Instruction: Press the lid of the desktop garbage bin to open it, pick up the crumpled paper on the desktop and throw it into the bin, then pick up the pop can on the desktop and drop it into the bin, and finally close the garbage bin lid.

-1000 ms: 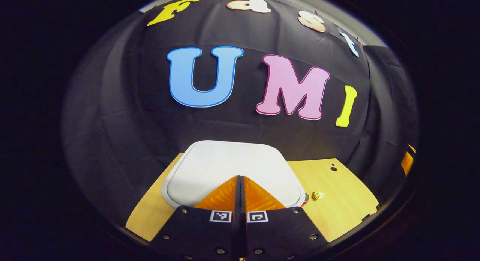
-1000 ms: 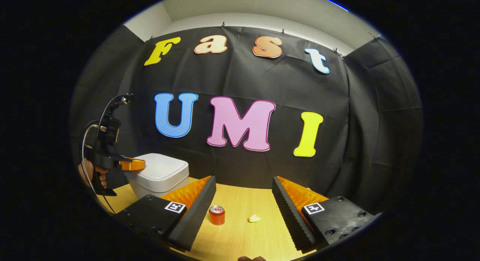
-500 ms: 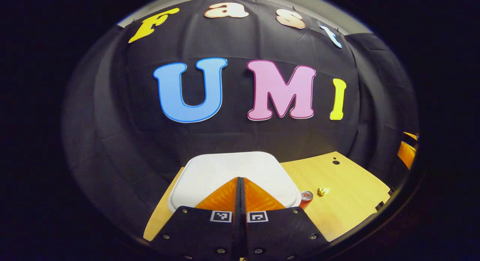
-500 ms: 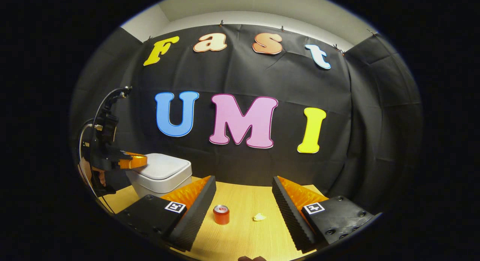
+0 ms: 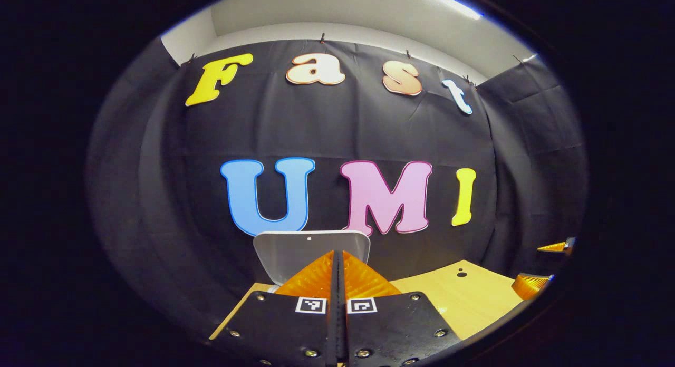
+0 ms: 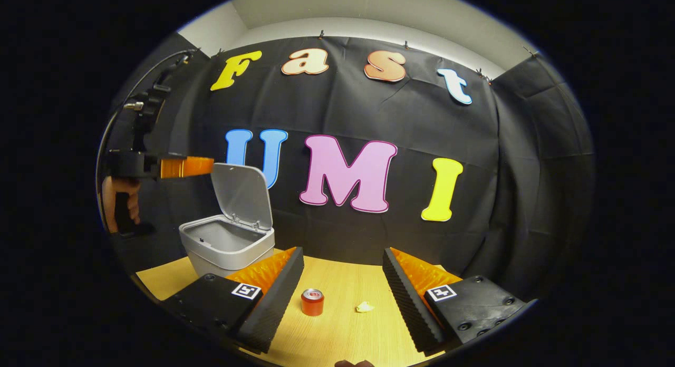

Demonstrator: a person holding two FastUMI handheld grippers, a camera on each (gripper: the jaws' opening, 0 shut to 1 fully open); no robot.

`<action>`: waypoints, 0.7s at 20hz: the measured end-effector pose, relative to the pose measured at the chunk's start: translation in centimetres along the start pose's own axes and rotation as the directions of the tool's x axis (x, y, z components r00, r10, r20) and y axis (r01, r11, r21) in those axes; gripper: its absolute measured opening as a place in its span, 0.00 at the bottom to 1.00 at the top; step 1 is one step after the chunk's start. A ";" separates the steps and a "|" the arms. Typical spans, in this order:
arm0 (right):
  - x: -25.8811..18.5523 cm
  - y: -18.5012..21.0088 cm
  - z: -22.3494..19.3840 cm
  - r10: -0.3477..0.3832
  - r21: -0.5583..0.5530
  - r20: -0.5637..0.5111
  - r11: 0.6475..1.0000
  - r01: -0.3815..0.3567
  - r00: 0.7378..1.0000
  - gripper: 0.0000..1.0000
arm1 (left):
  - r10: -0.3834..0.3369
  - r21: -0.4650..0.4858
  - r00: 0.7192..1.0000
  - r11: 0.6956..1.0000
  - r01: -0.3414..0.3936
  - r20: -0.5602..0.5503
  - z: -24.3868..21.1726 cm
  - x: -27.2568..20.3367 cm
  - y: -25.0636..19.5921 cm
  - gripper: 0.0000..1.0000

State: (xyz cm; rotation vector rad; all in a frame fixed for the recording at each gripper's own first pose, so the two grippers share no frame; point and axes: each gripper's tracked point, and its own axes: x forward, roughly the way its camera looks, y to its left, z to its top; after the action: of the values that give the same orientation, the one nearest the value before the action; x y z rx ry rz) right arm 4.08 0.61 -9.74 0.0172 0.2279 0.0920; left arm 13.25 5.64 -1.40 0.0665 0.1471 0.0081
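In the right gripper view the grey desktop bin (image 6: 221,248) stands at the left of the wooden table with its lid (image 6: 242,194) swung up. My left gripper (image 6: 208,165) hovers above the bin, shut and holding nothing, a hand on its grip. The left gripper view has the raised lid (image 5: 311,251) just beyond my left gripper (image 5: 337,256). A red pop can (image 6: 312,302) stands upright and a small crumpled paper (image 6: 364,306) lies right of it, both ahead between the fingers of my open right gripper (image 6: 343,267).
The wooden table (image 6: 348,330) runs back to the black cloth wall. In the left gripper view a small dark hole (image 5: 461,274) marks the tabletop, and the right gripper's fingertips (image 5: 532,282) show at the far right edge.
The bin lid has sprung open and now stands upright. My left gripper has risen from the lid to well above the bin. The right gripper has barely moved.
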 end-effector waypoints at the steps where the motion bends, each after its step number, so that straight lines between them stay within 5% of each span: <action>1: 0.0 -0.1 0.1 -0.003 0.004 0.001 1.000 0.003 1.000 0.98 | 0.000 -0.002 1.000 1.000 0.000 0.016 0.7 -0.3 -0.1 0.00; 8: -0.2 -1.1 0.4 -0.029 0.008 0.006 1.000 0.029 1.000 0.97 | 0.044 0.010 0.992 0.999 -0.046 0.117 3.2 -4.1 -1.7 0.01; 14: 0.5 -1.4 -0.1 -0.021 0.002 0.002 1.000 0.021 1.000 0.98 | -0.004 -0.019 0.997 1.000 0.006 0.076 0.4 -5.2 -4.9 0.02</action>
State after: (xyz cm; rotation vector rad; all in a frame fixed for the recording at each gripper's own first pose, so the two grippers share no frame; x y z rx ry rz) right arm 4.67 -0.70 -9.94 0.0166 0.2257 0.0711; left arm 8.19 0.62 -0.61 0.0474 0.0714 0.0020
